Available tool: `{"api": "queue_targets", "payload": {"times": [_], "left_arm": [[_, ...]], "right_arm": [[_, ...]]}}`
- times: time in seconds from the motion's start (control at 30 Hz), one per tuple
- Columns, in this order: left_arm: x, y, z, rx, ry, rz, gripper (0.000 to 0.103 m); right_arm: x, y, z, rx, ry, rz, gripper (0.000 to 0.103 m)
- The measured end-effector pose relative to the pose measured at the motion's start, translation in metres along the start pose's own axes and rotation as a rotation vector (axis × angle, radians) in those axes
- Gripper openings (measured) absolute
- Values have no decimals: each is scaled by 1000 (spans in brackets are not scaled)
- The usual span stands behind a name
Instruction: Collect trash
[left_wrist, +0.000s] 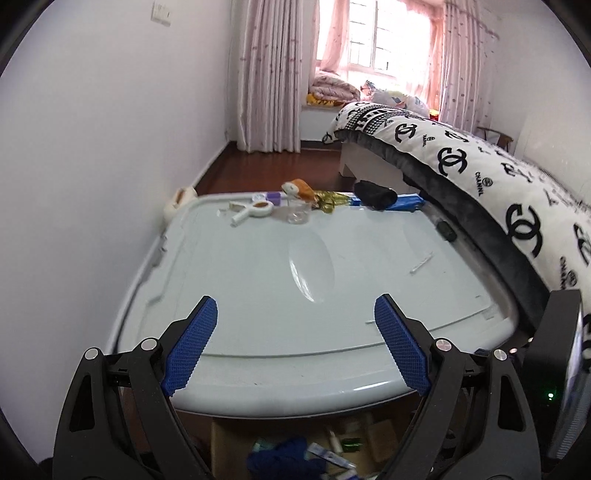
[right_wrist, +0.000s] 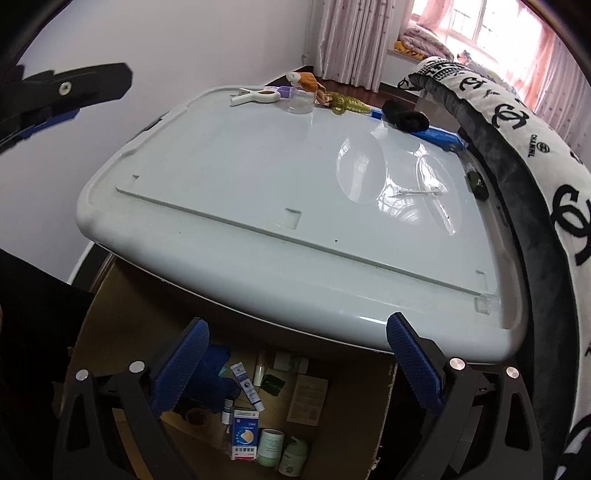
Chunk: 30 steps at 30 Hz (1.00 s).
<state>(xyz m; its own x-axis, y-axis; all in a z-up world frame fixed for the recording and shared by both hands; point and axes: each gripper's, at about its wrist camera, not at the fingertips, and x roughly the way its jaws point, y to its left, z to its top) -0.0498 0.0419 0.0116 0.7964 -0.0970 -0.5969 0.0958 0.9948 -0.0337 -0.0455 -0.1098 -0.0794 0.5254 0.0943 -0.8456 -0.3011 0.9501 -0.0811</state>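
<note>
A grey plastic bin lid (left_wrist: 240, 295) serves as a tabletop; it also shows in the right wrist view (right_wrist: 229, 177). Along its far edge lie a white clip (left_wrist: 251, 211), a clear cup (left_wrist: 297, 212), an orange-and-white toy (left_wrist: 299, 188), gold wrapper (left_wrist: 328, 201), a black cloth (left_wrist: 376, 195) and a blue box (left_wrist: 406, 202). A small clear stick (left_wrist: 421, 263) lies on the right of the lid. My left gripper (left_wrist: 295, 317) is open and empty above the lid's near edge. My right gripper (right_wrist: 297, 341) is open and empty over a cardboard box (right_wrist: 351, 424) holding several discarded packages and bottles.
A bed with a black-and-white patterned quilt (left_wrist: 498, 177) presses against the lid's right side. A white wall (left_wrist: 92, 147) stands to the left. Curtains and a window (left_wrist: 369, 37) are at the back. The left gripper's arm (right_wrist: 66, 88) shows at upper left in the right wrist view.
</note>
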Motion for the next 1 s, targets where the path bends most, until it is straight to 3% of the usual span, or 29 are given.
{"api": "queue_targets", "payload": {"times": [0.03,0.27,0.63,1.0], "left_arm": [[-1,-2,0,12,-11,10,92],[-23,-11,2,58,-136,2,93],[-36,-21,-2,81,-230,-33,95],[-34,-39,-11,171,-206,-127,95]], "right_arm": [[0,0,0,-4,-1,-1,95],[-1,2,0,-12,-1,-2,96],[2,7,-3,-36,9,1,96],[5,7,-6,-52,20,-11,96]]}}
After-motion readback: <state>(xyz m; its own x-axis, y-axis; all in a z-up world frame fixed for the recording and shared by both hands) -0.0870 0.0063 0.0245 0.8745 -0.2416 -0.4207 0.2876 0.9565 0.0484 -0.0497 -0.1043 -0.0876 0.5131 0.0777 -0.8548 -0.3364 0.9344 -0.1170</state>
